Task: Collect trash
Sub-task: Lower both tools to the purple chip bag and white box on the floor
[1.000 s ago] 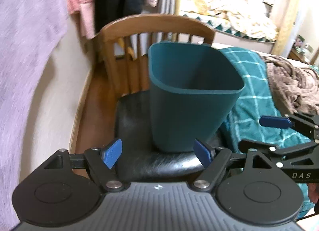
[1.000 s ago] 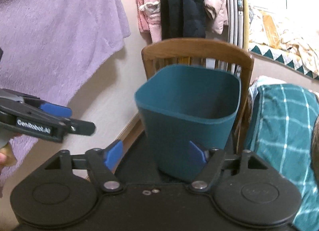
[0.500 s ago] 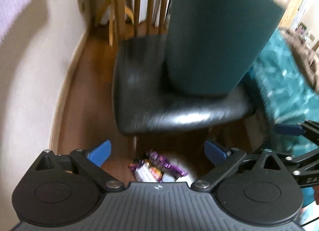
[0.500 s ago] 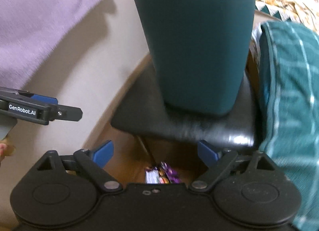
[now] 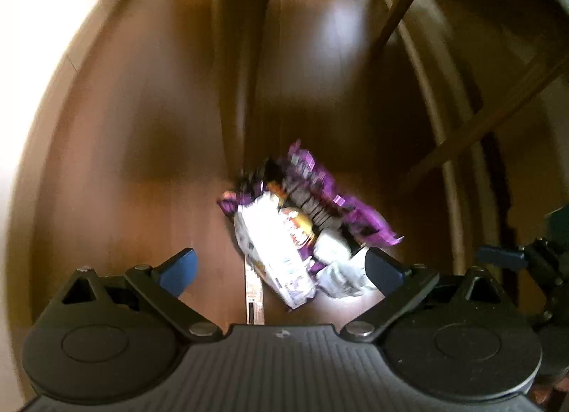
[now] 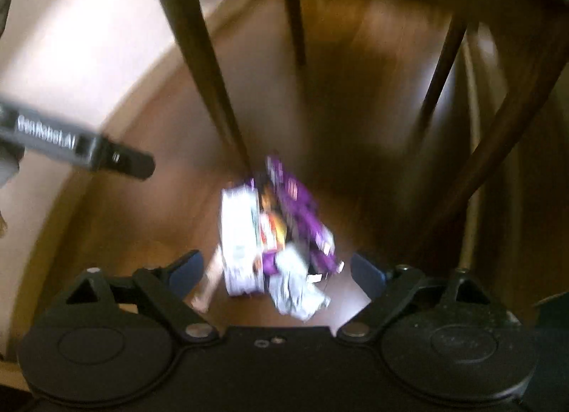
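A small pile of trash lies on the wooden floor under a chair: a white printed packet (image 5: 270,248), a purple wrapper (image 5: 320,191) and crumpled white paper (image 5: 341,269). My left gripper (image 5: 281,264) hangs above the pile, pointing steeply down, open and holding nothing. The right wrist view shows the same white packet (image 6: 238,234), purple wrapper (image 6: 302,220) and crumpled paper (image 6: 295,287), with my right gripper (image 6: 277,266) open above them. A pale thin strip (image 5: 254,294) lies beside the packet. Both views are blurred by motion.
Dark wooden chair legs (image 6: 206,74) and rungs (image 6: 498,127) stand around and behind the pile. A chair leg (image 5: 245,56) reaches the floor just beyond the trash. A pale wall (image 5: 53,3) runs along the left. The other gripper shows at each view's edge.
Both grippers have dropped from the level of the teal bin on the chair down towards the floor and tipped downward. Their jaws stand wider. The trash pile has come into view.
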